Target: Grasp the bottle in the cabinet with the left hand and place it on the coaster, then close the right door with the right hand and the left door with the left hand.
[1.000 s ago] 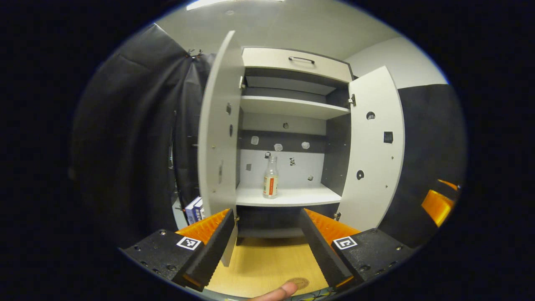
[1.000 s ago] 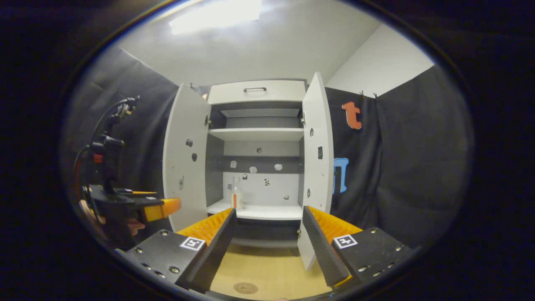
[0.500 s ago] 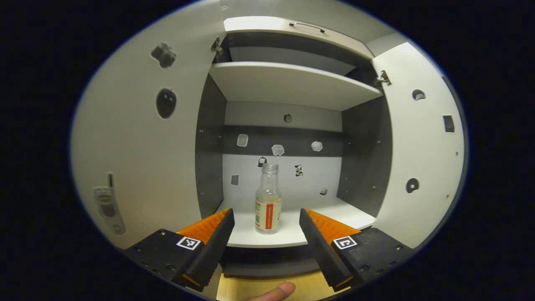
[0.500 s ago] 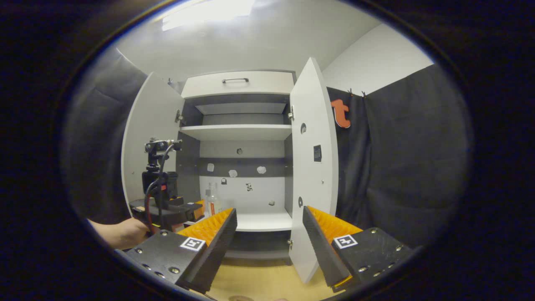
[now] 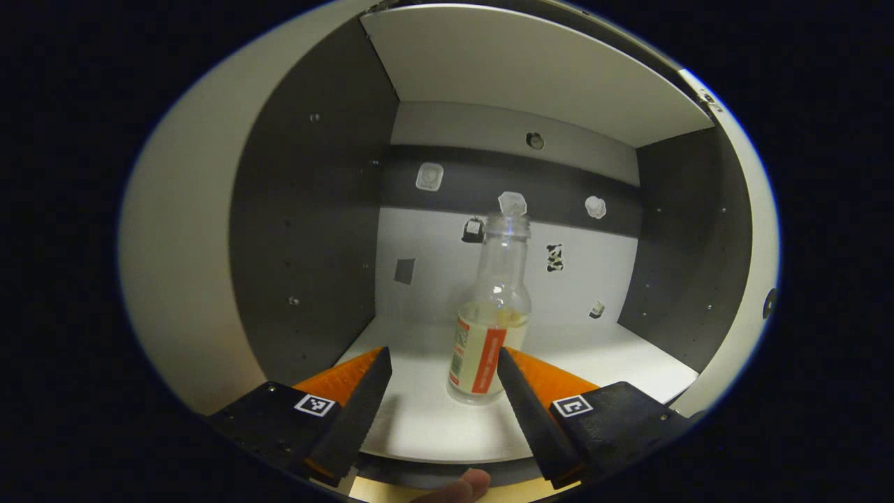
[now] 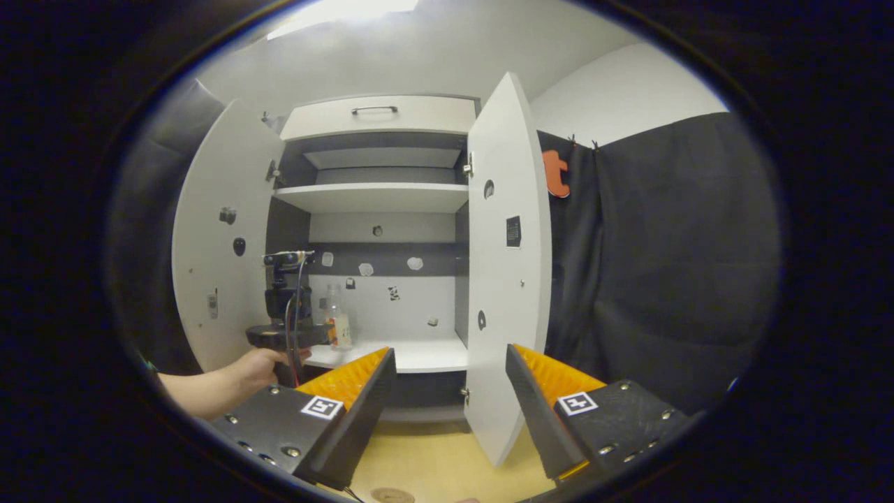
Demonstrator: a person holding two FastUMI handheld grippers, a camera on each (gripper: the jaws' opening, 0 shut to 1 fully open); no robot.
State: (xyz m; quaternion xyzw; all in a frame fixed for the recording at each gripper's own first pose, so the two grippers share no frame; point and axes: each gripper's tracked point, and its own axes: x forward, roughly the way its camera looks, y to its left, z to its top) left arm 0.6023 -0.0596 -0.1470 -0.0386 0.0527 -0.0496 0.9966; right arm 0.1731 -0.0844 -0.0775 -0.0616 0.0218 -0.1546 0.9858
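Note:
A clear glass bottle (image 5: 488, 328) with a white and red label stands upright on the white lower shelf (image 5: 419, 426) of the cabinet. My left gripper (image 5: 441, 360) is open around it, the bottle close to the right finger and a gap on its left. In the right gripper view a hand holds the left gripper (image 6: 314, 337) inside the cabinet beside the bottle (image 6: 339, 323). My right gripper (image 6: 450, 363) is open and holds nothing, in front of the open right door (image 6: 506, 279). The left door (image 6: 213, 237) stands open too. The round coaster (image 6: 392, 495) lies on the wooden table.
An upper shelf (image 6: 377, 198) and a drawer with a handle (image 6: 380, 115) sit above the bottle's compartment. Small stickers dot the back panel (image 5: 433, 175). Black cloth (image 6: 663, 265) hangs right of the cabinet. The wooden tabletop (image 6: 433, 461) lies in front.
My left gripper has moved forward into the cabinet, so the bottle now stands between its open fingers. The right gripper drifted slightly closer to the right door.

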